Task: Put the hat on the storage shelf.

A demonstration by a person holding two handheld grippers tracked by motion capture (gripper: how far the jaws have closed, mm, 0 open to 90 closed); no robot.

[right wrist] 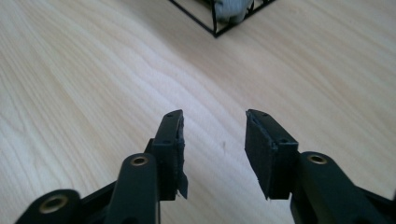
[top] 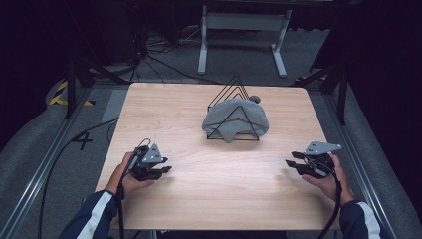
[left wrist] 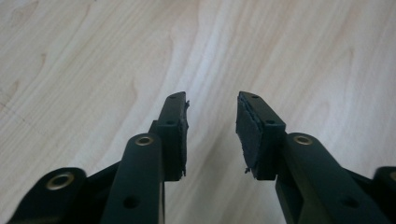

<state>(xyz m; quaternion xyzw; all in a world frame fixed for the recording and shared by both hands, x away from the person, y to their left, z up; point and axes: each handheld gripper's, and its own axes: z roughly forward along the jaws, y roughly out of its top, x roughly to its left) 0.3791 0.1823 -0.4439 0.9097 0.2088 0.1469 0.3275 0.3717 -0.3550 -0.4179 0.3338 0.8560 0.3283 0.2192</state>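
At the left of the high view, the left gripper [top: 160, 166] sits low over the near left part of the wooden table [top: 164, 107], held in the person's left hand [top: 130, 180], its jaws pointing toward the middle. In the left gripper view its jaws stand apart with only bare wood grain between the pads [left wrist: 248, 132]. Farther back, near the table's centre, a grey cloth [top: 235, 122] is draped over a black wire rack [top: 234, 97], well apart from both grippers. At the right, the right gripper [top: 294, 162] hovers near the table's right edge, jaws apart and holding nothing; its own view catches a corner of the rack ahead.
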